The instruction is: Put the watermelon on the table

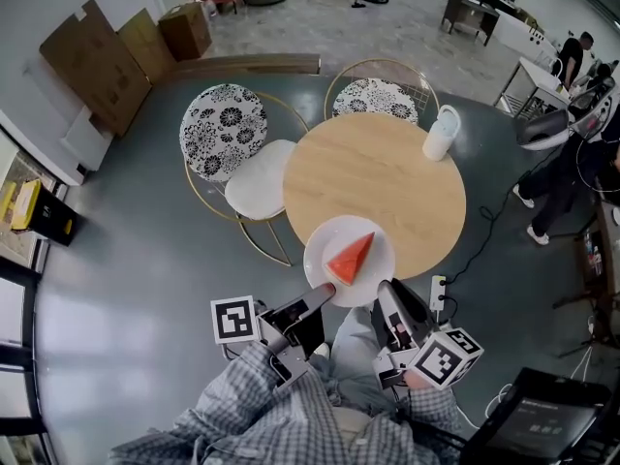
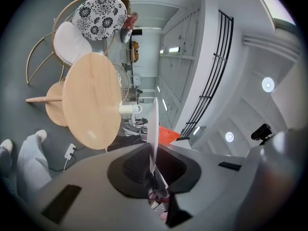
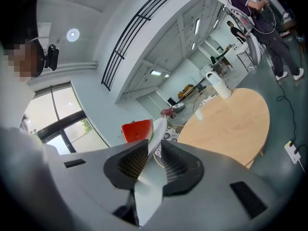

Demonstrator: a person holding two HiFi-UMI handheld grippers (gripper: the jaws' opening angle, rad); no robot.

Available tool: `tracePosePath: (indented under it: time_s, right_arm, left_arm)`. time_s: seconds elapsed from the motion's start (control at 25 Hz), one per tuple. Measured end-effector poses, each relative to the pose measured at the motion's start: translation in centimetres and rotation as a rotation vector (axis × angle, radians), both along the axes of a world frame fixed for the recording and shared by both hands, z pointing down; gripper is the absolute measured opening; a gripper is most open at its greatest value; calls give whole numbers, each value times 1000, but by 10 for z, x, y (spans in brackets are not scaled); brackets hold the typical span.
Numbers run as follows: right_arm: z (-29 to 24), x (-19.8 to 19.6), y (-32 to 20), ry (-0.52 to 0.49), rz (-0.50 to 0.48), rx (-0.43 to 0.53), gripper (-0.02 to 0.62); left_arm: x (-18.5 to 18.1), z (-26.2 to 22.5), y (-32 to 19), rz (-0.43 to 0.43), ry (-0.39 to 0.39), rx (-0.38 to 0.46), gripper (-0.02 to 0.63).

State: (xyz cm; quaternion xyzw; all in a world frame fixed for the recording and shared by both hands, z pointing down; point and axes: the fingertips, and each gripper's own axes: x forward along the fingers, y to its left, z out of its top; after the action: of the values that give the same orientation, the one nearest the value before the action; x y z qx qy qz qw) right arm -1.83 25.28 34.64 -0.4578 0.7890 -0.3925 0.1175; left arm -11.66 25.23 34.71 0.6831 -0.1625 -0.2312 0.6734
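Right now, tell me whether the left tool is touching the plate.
Touching. The left gripper view shows the plate rim clamped between the jaws of the left tool.

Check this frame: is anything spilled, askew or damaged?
Nothing stands out. The watermelon slice lies on the white plate, held at its near rim by the left gripper and right gripper; the jug stands upright.

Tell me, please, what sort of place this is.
Probably an open workspace or lab with a sitting corner: a round wooden table, patterned chairs, desks further back and stacked cardboard boxes.
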Motion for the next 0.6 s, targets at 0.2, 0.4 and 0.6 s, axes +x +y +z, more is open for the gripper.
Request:
tracePosePath:
  time_s: [0.2,0.4,0.6]
  right_arm:
    - [3,2,-23,-1,-18,4,78]
    - [3,10,-45,-4,-25,-1,78]
    - [5,24,-72,4,-39,-6,78]
  left_arm:
    - [1,3,-20,-23,-7,-4,32]
    - [10,3,-42,-29,-12,1,32]
    - [24,6,-69,-36,-3,-5,32]
